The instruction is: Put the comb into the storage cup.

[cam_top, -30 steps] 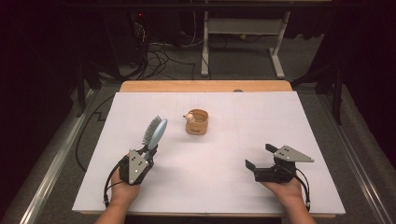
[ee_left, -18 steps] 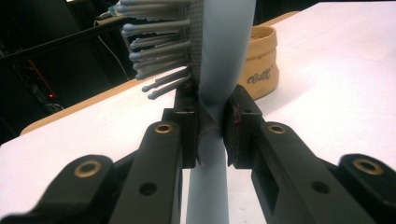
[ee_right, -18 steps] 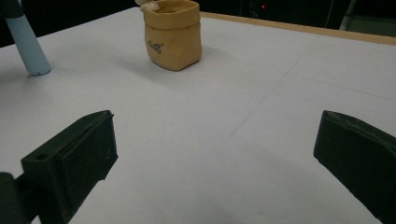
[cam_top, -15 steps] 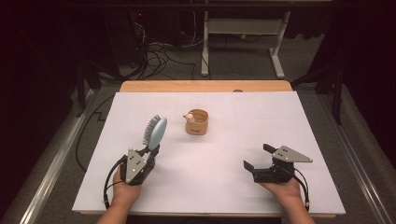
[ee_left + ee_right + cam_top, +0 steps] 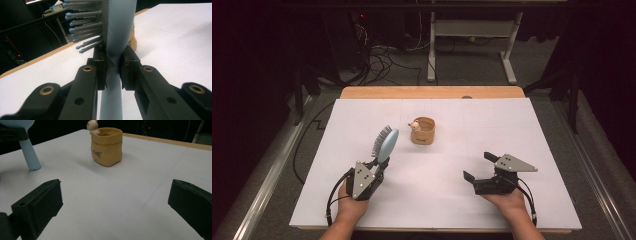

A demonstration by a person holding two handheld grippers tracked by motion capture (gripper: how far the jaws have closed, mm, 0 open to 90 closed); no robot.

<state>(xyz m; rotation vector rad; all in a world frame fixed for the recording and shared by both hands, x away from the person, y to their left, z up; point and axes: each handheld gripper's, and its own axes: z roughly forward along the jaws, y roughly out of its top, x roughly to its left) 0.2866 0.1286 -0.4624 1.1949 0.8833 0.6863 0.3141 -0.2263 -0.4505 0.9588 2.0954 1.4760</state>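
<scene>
Your left gripper [image 5: 379, 161] is clamped on the hairbrush [image 5: 384, 142] handle, bristle head just past the fingers; your right gripper [image 5: 477, 167] gapes wide, nothing held, cup [image 5: 423, 131] well ahead

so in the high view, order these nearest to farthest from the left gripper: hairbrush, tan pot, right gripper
1. hairbrush, clamped in the left gripper
2. tan pot, mid table, up and right of it
3. right gripper, across at the right side

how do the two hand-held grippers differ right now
The left hand-held gripper is shut on the blue hairbrush handle; the right hand-held gripper is open and holds nothing. The left points up the table with the brush raised; the right angles left toward the tan cup. Both sit near the table's front edge.
</scene>
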